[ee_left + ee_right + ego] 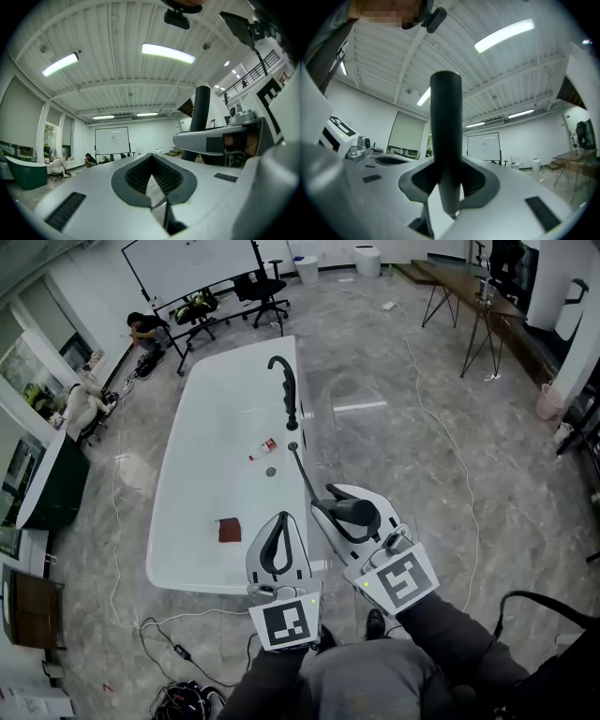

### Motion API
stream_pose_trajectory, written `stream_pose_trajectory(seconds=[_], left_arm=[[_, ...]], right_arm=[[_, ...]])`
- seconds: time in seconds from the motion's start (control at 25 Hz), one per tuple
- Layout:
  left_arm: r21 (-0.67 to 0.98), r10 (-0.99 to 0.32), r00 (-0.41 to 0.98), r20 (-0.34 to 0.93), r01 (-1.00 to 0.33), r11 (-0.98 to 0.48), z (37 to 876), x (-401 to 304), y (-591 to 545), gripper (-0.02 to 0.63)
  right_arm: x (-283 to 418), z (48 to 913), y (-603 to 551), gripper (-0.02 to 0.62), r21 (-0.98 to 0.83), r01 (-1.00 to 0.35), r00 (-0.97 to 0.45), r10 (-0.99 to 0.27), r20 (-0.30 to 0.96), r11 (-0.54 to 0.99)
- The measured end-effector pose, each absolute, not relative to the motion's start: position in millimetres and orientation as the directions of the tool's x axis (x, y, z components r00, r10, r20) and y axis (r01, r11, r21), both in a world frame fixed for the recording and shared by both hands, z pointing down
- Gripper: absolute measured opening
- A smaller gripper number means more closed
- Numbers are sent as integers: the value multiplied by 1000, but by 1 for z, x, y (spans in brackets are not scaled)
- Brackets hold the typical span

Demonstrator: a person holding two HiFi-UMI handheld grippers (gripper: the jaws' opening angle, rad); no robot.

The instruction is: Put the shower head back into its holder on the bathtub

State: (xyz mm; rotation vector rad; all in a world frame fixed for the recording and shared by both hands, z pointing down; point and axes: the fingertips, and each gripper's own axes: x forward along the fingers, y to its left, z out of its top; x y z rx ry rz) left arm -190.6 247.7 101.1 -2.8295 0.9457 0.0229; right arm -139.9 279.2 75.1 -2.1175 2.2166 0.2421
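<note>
Task thing: black shower head (pixel 354 512), off the near right corner of the white bathtub (pixel 178 451), its hose (pixel 305 474) running far to the right rim.
Right gripper (pixel 336 505): jaws clamped on the shower head's handle.
Left gripper (pixel 279 523): jaws together, nothing between them.
Progress: head picked up; carrying it to the likely holder (pixel 292 445), near the faucet (pixel 284 381), and seating it both remain.
Head view only: bathtub, hose, holder.
Gripper views only: pad contact on the handle; both show ceiling, not the tub.

Camera placement
Head view looks steeply down over the bathtub (pixel 211 399); left tool (pixel 282 519) and right tool (pixel 337 502) views face near level along their jaws, sharing the whiteboard (pixel 111 140).
</note>
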Motion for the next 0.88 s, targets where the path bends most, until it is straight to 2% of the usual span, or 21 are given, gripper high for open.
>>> stream_pose_trajectory(seconds=[0.52,0.88], left_arm=[[-142,-673,740,12,-665,-734,122,-196,272,2],[-127,-676,737,13,-670,-732,143,-183,235,3]], right_arm=[[-117,77,308,121,60,-994,-99,-985,-141,91],[-99,85,289,121,56,-993,-107,-983,-149,99]])
